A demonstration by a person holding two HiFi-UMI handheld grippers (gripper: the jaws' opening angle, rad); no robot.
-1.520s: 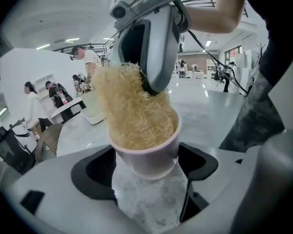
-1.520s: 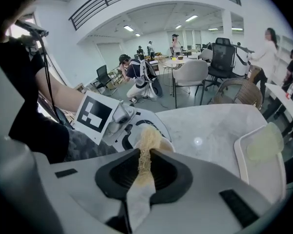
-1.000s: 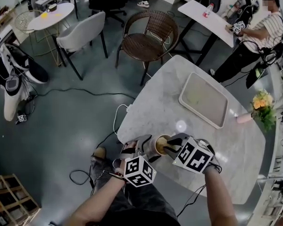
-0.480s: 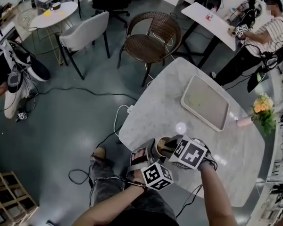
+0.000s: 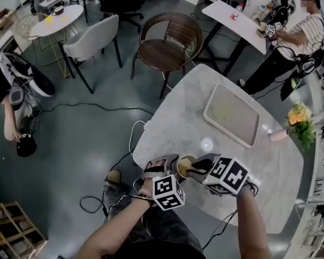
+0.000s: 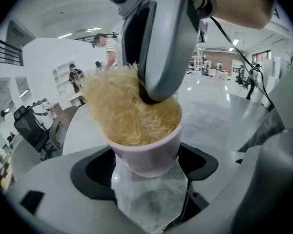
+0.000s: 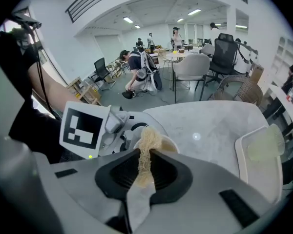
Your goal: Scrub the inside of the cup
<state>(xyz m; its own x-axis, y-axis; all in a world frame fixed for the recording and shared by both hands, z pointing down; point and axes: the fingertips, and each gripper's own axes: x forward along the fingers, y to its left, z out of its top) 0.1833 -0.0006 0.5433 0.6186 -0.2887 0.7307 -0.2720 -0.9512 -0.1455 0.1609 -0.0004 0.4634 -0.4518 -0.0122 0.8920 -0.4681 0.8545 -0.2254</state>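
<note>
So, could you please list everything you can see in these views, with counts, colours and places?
table: one, white marble, in front of the person
cup: one, pale pinkish, at the table's near edge
scrubber: one, tan and fibrous, pushed into the cup
tray: one, cream, empty, on the table's far side
flowers: one bunch, orange and green, at the table's right edge
wicker chair: one, brown, beyond the table
grey chair: one, left of the wicker chair
bystander: one, striped shirt, top right
left tongs: one, grey, shut on the cup
right tongs: one, grey, shut on the scrubber
</note>
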